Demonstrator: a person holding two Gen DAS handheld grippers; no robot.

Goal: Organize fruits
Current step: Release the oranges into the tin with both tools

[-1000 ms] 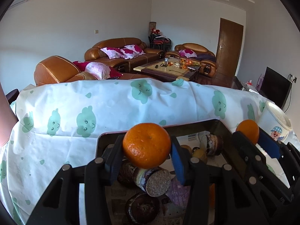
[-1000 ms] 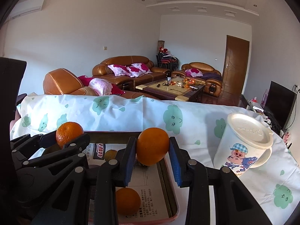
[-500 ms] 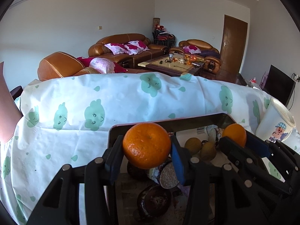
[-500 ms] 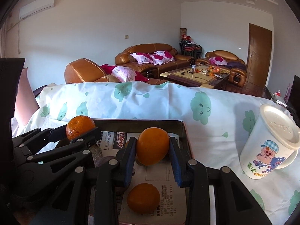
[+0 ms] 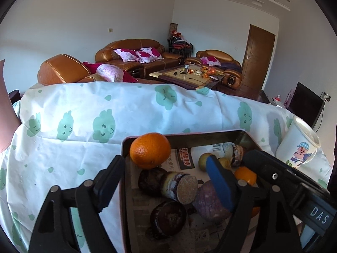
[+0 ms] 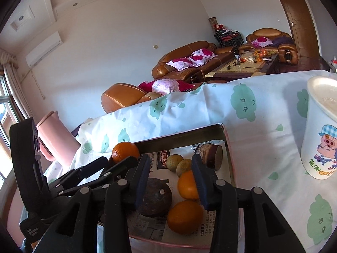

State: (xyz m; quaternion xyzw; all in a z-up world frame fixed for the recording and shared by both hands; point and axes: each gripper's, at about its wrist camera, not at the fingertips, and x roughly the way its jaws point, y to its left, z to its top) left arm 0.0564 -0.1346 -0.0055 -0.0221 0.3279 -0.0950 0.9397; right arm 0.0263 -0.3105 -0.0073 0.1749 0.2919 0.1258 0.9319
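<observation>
A metal tray (image 5: 210, 135) lined with newspaper stands on the cloud-print cloth. My left gripper (image 5: 164, 181) is open, its jaws still opening, and nothing is between them. Just beyond its fingertips an orange (image 5: 150, 150) rests free in the tray's far left corner. My right gripper (image 6: 170, 179) is tilted over the tray (image 6: 179, 139), jaws opening. A second orange (image 6: 187, 184) lies in the tray against the right blue pad, with the left pad clear of it. A third orange (image 6: 185, 216) lies nearer. The left gripper (image 6: 118, 162) shows at left behind the first orange (image 6: 125, 151).
The tray also holds dark round fruits (image 5: 168, 217), cut purple-skinned pieces (image 5: 183, 187) and small yellow-green fruits (image 6: 175, 162). A white lidded mug (image 6: 320, 139) with a pig cartoon stands right of the tray. Sofas and a coffee table lie beyond the table's far edge.
The left jaws opened and let go of their orange, which now sits in the tray's far left corner. The right gripper rolled, dipped and parted its jaws; its orange now rests in the tray.
</observation>
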